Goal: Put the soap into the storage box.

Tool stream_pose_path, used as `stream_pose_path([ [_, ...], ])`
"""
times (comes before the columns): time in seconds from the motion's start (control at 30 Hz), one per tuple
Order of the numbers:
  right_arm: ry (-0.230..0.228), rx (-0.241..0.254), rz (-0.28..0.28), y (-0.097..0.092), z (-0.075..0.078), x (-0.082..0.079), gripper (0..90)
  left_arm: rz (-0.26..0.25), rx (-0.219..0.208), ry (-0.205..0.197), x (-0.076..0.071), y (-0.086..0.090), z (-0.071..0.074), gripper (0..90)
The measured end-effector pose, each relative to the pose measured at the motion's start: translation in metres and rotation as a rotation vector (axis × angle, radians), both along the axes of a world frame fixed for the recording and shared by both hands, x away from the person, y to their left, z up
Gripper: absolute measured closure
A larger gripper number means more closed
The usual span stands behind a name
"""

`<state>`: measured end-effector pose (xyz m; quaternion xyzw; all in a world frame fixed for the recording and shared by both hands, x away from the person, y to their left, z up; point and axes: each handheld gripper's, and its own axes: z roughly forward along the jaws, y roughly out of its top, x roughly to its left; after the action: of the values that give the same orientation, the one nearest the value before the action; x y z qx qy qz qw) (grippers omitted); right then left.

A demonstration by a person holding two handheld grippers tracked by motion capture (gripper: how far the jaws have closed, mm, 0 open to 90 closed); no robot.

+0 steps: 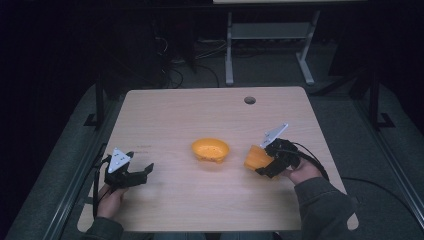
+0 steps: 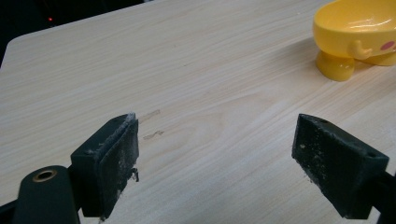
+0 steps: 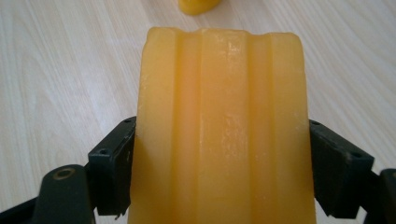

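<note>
A yellow footed bowl [image 1: 210, 149] stands at the middle of the wooden table [image 1: 200, 115]; it also sits at the top right of the left gripper view [image 2: 357, 39]. My right gripper [image 1: 264, 161] is shut on an orange ribbed cup [image 1: 257, 157], held just right of the bowl. In the right gripper view the orange ribbed cup [image 3: 224, 130] lies between both jaws, its ridged side up. My left gripper [image 1: 142, 172] rests near the table's front left, open, with nothing between its pads [image 2: 114, 161].
A round cable hole [image 1: 249, 100] is in the table's far right part. Behind the table stands a white desk frame [image 1: 270, 45] on a dark floor. A piece of the bowl [image 3: 198, 5] shows beyond the cup.
</note>
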<state>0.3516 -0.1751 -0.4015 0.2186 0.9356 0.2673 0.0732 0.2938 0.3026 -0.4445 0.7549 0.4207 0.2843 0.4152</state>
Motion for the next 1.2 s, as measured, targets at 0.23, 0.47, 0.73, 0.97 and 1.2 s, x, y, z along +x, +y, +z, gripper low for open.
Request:
stream_pose_path([
  [0.23, -0.002, 0.007, 0.013, 0.007, 0.006, 0.007, 20.3, -0.001, -0.001, 0.000, 0.000, 0.000, 0.000, 14.0],
  [0.47, -0.005, -0.025, 0.025, 0.015, 0.009, 0.011, 20.4, -0.001, -0.001, 0.001, 0.000, 0.000, 0.000, 14.0],
  [0.73, -0.001, -0.029, 0.053, 0.027, 0.013, 0.016, 20.4, -0.002, -0.001, 0.001, 0.000, 0.000, 0.000, 14.0],
  [0.97, -0.017, -0.039, 0.074, 0.035, 0.016, 0.021, 20.3, -0.002, -0.001, -0.001, 0.000, 0.000, 0.000, 14.0],
  [1.2, -0.021, -0.031, 0.083, 0.041, 0.018, 0.025, 20.4, 0.000, -0.004, 0.000, 0.000, 0.001, 0.000, 14.0],
])
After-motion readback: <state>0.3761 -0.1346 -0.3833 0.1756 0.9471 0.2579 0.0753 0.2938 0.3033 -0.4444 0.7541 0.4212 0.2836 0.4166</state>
